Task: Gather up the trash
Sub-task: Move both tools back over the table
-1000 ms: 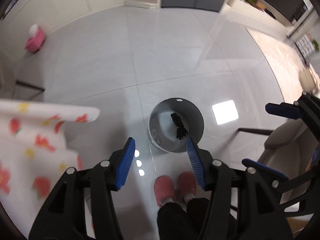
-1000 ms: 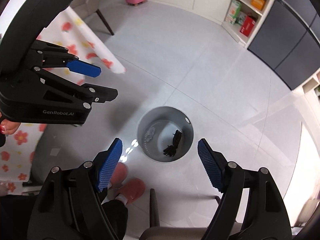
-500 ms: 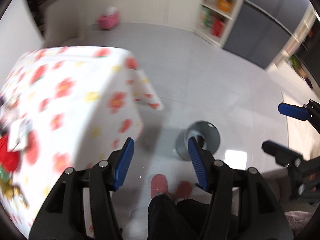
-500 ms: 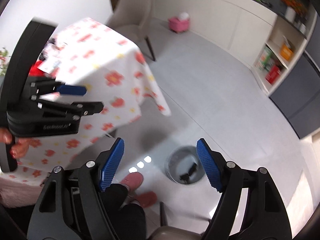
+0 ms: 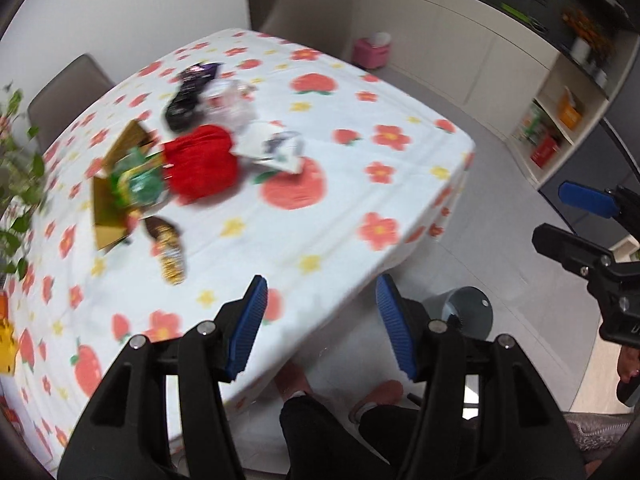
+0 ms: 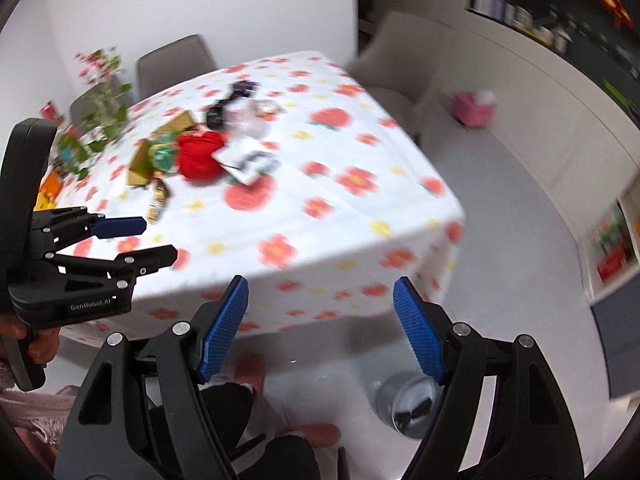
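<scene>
Left tongs and right tongs both released, empty, above counter near edge; bin on floor at 5 o'clock; trash pile at 10 o'clock.

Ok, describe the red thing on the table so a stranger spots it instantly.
Find the table with the flowered cloth. In the litter heap toward its far side lies a red crumpled bundle, between a gold box and white packets. It is the only solid red lump there.

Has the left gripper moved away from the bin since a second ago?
Yes. The left gripper was right over the grey bin then; now it has swung up toward the floral table, leaving the bin low beside its right finger.
</scene>
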Motion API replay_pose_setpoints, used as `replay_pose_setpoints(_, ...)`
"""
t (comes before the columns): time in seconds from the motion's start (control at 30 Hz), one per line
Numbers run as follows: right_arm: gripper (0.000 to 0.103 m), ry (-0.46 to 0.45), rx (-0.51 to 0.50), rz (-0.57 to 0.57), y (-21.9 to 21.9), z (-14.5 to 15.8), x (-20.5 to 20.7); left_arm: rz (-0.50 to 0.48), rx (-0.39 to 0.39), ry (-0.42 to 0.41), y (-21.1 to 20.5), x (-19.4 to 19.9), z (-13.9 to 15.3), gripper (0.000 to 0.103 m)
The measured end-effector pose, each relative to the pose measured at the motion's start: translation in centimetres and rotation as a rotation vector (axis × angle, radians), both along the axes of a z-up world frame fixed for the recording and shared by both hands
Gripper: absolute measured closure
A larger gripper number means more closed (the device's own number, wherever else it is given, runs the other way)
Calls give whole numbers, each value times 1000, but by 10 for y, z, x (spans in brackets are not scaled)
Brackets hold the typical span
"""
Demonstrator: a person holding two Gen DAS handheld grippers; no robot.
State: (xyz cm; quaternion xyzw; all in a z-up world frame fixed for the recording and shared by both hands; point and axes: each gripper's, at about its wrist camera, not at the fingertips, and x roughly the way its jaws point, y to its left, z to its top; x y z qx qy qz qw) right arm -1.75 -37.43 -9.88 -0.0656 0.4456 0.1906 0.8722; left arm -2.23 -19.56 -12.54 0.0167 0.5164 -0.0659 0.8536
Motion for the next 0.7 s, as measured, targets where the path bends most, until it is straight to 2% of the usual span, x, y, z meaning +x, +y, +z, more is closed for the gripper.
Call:
replay_pose_setpoints(0.2, 30, -1, 24, 59, 78, 9, 19, 86, -2, 7, 81, 5, -1, 45)
replay_pose_setpoints(0.33, 31, -12, 7, 86, 127, 15, 31, 103, -18, 4, 118, 11, 4, 45)
replay_pose_setpoints(0.53, 34, -6, -6, 82, 162, 11, 50, 96, -25, -1, 153, 31, 4, 45)
replay_pose_setpoints(0.7, 37, 15, -45, 117, 174, 2, 65, 124, -48, 24, 161, 43, -4, 45)
